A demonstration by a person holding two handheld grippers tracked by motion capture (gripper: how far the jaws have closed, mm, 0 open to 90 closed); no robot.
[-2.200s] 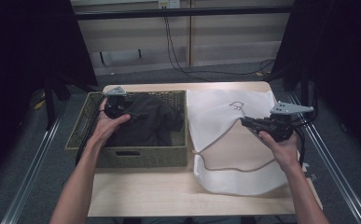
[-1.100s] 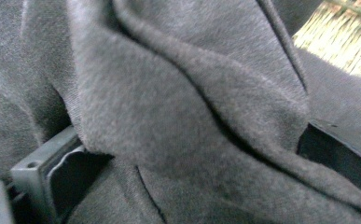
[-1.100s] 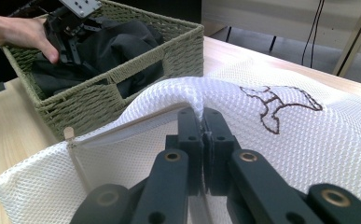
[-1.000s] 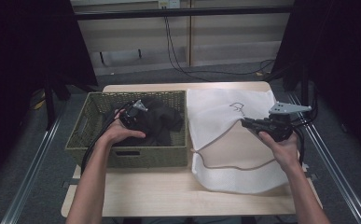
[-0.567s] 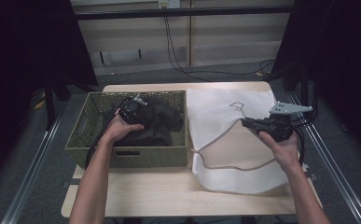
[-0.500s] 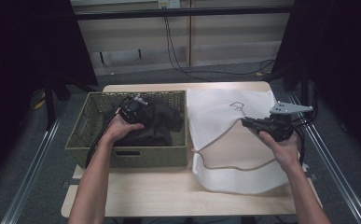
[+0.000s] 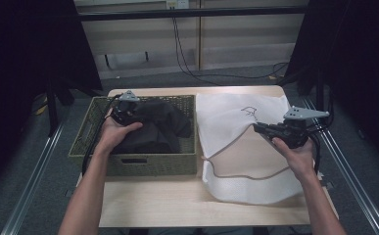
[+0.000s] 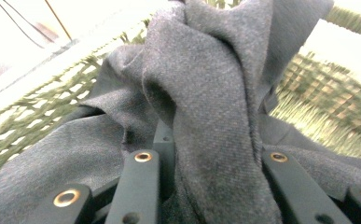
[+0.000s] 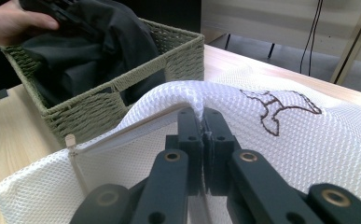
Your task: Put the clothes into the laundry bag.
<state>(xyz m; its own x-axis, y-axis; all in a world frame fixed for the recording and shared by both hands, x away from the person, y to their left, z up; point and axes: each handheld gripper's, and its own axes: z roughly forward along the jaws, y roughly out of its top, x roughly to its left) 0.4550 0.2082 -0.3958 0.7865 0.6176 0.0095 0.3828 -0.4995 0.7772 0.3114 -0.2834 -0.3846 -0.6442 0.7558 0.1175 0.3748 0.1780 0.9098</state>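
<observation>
Honestly, my left hand-held gripper [image 8: 206, 196], just clamped on the dark garment [image 8: 206, 93], could snag the wicker basket [image 7: 133, 164]; right hand-held gripper [image 9: 201, 135], pinching the mesh laundry bag [image 9: 308, 140], might slip.

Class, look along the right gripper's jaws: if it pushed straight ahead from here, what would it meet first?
The right gripper is shut on the raised edge of the white mesh laundry bag. Straight ahead, more of that bag comes first; the wicker basket stands off to the side, though depth is unclear.

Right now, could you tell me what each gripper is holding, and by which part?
The left gripper pinches a bunched fold of the dark garment over the basket. The right gripper clamps the white mesh bag by its raised opening edge.
</observation>
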